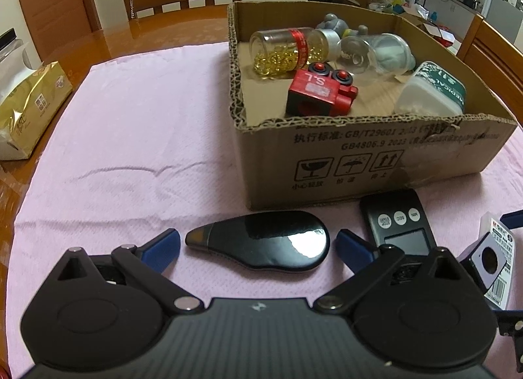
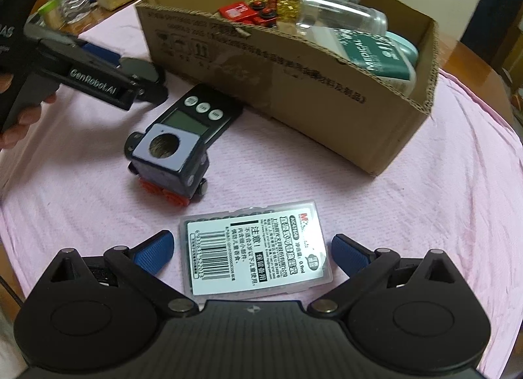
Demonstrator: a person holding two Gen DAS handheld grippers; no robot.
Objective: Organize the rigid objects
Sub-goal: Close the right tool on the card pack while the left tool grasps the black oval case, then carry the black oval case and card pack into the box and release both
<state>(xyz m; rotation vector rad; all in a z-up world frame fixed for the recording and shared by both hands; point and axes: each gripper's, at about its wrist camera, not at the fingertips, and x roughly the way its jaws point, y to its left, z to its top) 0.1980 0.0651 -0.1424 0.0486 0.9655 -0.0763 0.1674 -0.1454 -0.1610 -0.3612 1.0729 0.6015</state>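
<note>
Desk (image 1: 137, 137), pink cloth over wood: I am midway through the sort, with four pieces left outside.

Cardboard box (image 1: 376, 150), printed "GB4806.9" and handling symbols: holds a capsule bottle (image 1: 287, 48), a red toy block (image 1: 318, 93) marked "S.L", a clear jar (image 1: 379, 52), and a tub (image 2: 376, 52) lettered "MEDICAL".

Black timer (image 2: 202, 117): against the box wall.

Black teardrop case (image 1: 261, 243): between the spread fingers of my left hand-held gripper (image 1: 258, 245), wide open, holding nothing. Its side reads "GenRobot.AI" in the right view.

Blue toy block (image 2: 170, 163): just beside the timer.

Clear refill case (image 2: 258, 248), barcode, "0.9ml": between the open, empty fingers of my right hand-held gripper (image 2: 251, 251).

Next, in my judgement: close squarely on both flat cases, then lift over the box rim.
</note>
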